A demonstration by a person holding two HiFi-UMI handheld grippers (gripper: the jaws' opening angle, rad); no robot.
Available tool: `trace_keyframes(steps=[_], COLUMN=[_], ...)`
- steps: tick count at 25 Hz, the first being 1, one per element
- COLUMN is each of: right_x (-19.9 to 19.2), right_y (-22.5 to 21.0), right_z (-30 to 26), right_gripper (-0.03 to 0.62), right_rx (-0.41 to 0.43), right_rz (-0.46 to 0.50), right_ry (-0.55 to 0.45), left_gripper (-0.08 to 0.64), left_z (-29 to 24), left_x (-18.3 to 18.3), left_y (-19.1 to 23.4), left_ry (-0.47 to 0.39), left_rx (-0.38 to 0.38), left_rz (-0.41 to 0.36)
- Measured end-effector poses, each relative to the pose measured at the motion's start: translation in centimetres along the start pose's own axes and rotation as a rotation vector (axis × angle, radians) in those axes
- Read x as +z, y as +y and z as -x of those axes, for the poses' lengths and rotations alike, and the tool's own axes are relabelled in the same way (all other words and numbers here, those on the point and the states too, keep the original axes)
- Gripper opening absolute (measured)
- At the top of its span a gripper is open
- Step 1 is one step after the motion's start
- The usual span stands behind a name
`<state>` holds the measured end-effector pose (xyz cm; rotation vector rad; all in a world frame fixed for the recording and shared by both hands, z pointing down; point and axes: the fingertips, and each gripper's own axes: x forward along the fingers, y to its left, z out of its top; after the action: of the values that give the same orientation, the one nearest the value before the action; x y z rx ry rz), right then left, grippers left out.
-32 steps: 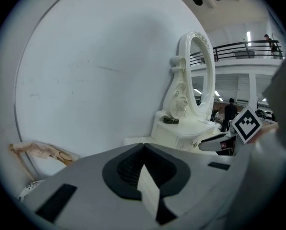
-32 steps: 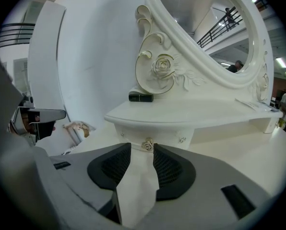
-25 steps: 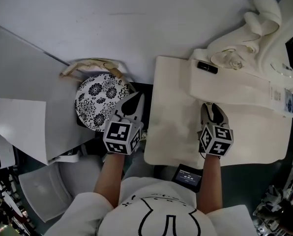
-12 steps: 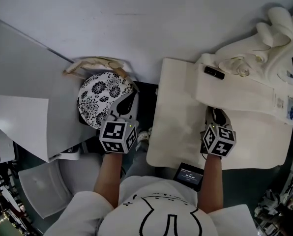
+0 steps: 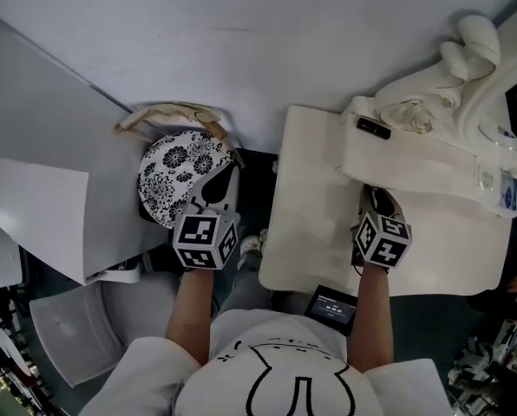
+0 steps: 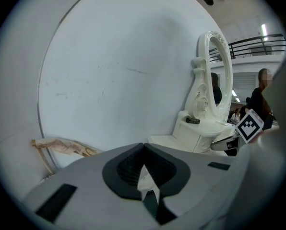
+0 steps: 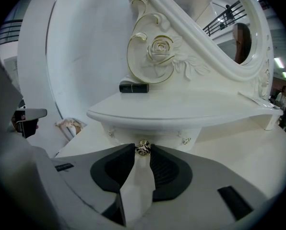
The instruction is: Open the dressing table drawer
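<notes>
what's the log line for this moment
right gripper: shut on drawer knob | left gripper: shut, empty | drawer: not pulled out

Bright, even light; fisheye-warped edges.

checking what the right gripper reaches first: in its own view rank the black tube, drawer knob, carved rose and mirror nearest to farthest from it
From the right gripper:
1. drawer knob, right between the jaw tips.
2. black tube, lying on the shelf above, left of centre.
3. carved rose, on the frame just behind the tube.
4. mirror, upper right, farthest back.
</notes>
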<state>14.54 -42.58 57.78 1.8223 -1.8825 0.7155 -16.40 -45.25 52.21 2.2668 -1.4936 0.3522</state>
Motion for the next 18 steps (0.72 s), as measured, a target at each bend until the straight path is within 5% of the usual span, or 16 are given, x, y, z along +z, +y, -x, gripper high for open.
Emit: trace_keyframes(steps=[18], right_x=[-2.0], right_y=[0.7], right_z=[2.5], right_gripper=[0.120], right_rx=[0.001], right_rz=[-0.024], right_ry=[0.014], left_gripper=[0.028], left_z=[2.5], left_x=[-0.1], left_y=[-0.9], left_ry=[-0.018], left_rx=[-0.013], left_rz=[-0.008])
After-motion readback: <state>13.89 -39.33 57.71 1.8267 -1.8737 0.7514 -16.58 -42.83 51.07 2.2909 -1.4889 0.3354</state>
